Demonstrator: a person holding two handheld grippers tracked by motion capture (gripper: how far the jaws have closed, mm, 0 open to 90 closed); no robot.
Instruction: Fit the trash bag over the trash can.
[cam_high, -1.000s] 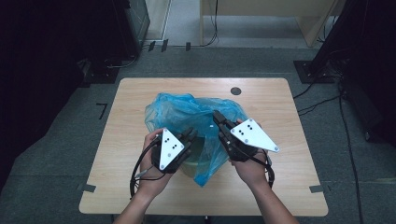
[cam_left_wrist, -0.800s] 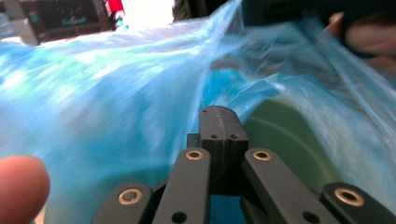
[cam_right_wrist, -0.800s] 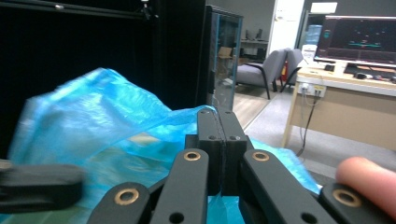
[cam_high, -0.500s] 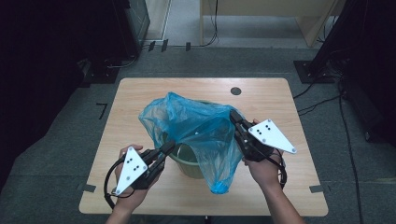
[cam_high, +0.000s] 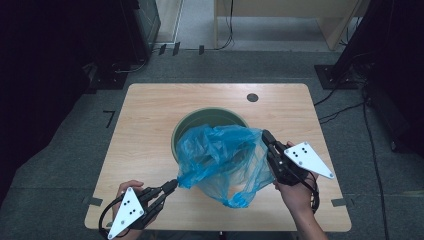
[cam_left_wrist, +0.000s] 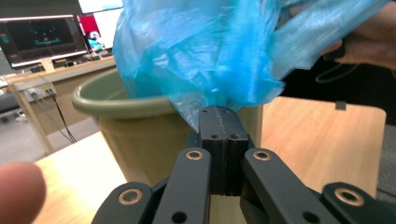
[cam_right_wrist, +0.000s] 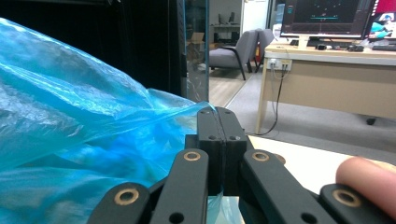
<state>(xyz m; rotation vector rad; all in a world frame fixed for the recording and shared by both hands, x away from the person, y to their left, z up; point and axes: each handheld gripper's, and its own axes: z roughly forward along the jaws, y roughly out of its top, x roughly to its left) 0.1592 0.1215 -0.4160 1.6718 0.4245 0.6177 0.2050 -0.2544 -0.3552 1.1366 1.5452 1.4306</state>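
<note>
Both claws (cam_high: 175, 184) (cam_high: 264, 134) pinch blue bag (cam_high: 222, 160) over wood table (cam_high: 145, 130), dark rm

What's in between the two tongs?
The blue bag stretches between the left tongs and right tongs, both pinching it, over the green bucket, in the high view.

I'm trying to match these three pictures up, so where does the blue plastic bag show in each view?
High view: the blue plastic bag hangs mid-table, stretched between the left tool and the right tool, over the near rim of the green bucket.
Left gripper view: the bag fills the top, pinched at the jaw tips.
Right gripper view: the bag fills the left half, pinched at the jaw tips.
Shared landmark: the wooden table.
</note>
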